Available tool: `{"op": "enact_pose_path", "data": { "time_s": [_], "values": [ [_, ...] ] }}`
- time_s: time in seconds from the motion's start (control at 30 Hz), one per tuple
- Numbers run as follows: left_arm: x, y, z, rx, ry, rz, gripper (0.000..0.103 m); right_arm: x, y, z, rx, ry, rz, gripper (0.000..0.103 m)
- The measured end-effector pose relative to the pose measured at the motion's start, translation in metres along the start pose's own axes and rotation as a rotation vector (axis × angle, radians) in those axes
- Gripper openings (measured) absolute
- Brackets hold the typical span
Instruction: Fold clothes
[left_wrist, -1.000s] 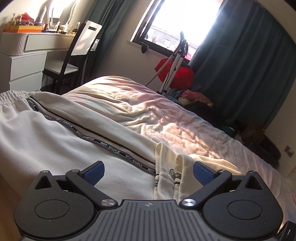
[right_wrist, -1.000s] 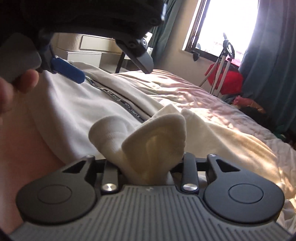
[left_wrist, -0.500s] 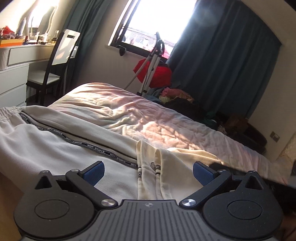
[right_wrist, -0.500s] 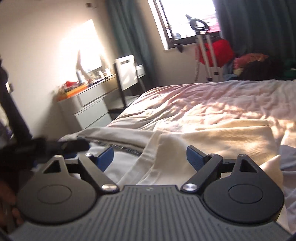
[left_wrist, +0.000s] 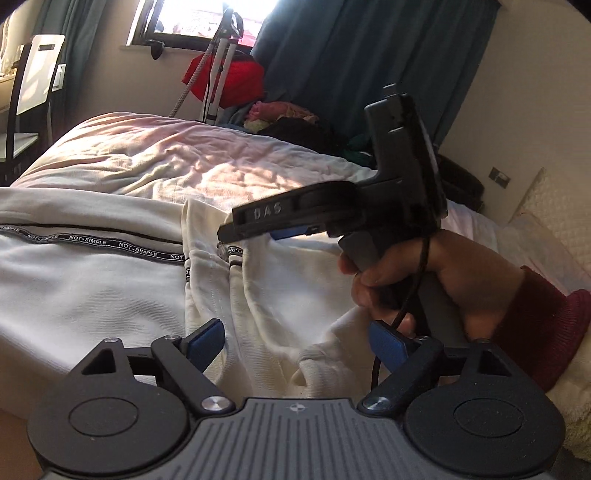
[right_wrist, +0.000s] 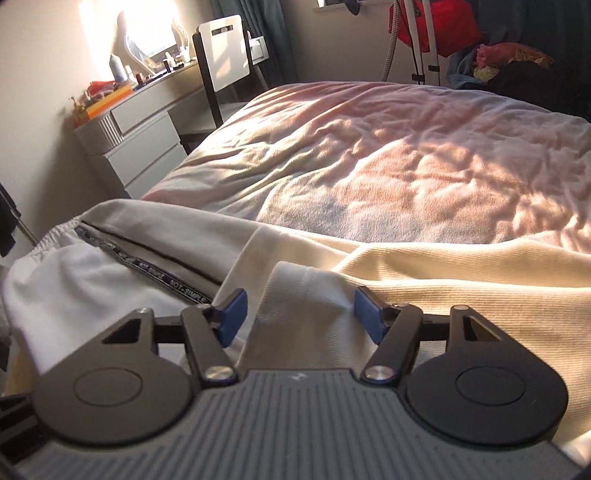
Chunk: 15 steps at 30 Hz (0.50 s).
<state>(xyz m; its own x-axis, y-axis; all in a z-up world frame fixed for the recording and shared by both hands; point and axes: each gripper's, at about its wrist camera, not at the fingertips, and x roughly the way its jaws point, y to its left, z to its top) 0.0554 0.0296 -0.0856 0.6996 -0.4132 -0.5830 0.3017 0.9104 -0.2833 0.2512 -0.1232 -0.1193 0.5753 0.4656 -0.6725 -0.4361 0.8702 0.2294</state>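
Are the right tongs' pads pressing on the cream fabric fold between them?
Apart. The right wrist view shows gaps between the cream fold and both pads of the closing right tongs.

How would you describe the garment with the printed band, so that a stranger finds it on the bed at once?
Start at the wide bed with the pale pink rumpled cover. On its near edge lie light clothes; the white sweatpants are the piece on the left, beside the cream ribbed top. Only they carry a black woven band reading NOT-SIMPLE along their length.
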Motion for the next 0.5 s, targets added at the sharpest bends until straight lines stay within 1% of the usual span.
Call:
{"op": "enact_pose_path", "data": {
  "time_s": [0.03, 0.07, 0.1, 0.13, 0.17, 0.23, 0.27, 0.33, 0.4, 0.43, 0.47, 0.5],
  "values": [
    [0.004, 0.001, 0.000, -0.001, 0.009, 0.000, 0.085, 0.005, 0.001, -0.003, -0.016, 0.009, -0.009, 0.050],
    [0.007, 0.002, -0.001, -0.001, 0.020, 0.000, 0.080, 0.010, 0.002, -0.007, -0.031, 0.016, -0.018, 0.046],
    [0.009, 0.002, -0.001, 0.006, 0.024, 0.004, 0.077, 0.009, 0.000, -0.007, -0.017, 0.003, -0.016, 0.038],
    [0.010, 0.001, -0.002, 0.018, 0.025, 0.011, 0.075, 0.007, -0.002, -0.008, -0.003, -0.010, -0.014, 0.025],
    [0.011, -0.001, -0.002, 0.030, 0.025, 0.018, 0.073, 0.003, -0.005, -0.007, 0.020, -0.033, -0.011, 0.018],
    [0.010, -0.003, -0.002, 0.039, 0.014, 0.006, 0.072, -0.008, -0.011, -0.005, 0.071, -0.089, 0.010, 0.013],
    [0.010, -0.003, -0.002, 0.038, 0.011, 0.002, 0.072, -0.014, -0.014, -0.003, 0.099, -0.121, 0.027, 0.012],
    [0.011, -0.002, -0.002, 0.027, 0.012, 0.002, 0.071, -0.025, -0.012, 0.003, 0.103, -0.173, 0.036, 0.012],
    [0.013, 0.000, -0.003, 0.019, 0.014, 0.012, 0.064, -0.034, -0.006, 0.009, 0.081, -0.230, 0.048, 0.012],
    [0.013, 0.000, -0.003, 0.016, 0.012, 0.019, 0.054, -0.033, -0.006, 0.009, 0.080, -0.229, 0.040, 0.012],
    [0.013, 0.001, -0.003, 0.016, 0.009, 0.017, 0.041, -0.031, -0.005, 0.009, 0.078, -0.227, 0.032, 0.012],
    [0.012, 0.002, -0.003, 0.012, 0.007, 0.007, 0.033, -0.030, -0.004, 0.010, 0.077, -0.226, 0.024, 0.012]
  ]
}}
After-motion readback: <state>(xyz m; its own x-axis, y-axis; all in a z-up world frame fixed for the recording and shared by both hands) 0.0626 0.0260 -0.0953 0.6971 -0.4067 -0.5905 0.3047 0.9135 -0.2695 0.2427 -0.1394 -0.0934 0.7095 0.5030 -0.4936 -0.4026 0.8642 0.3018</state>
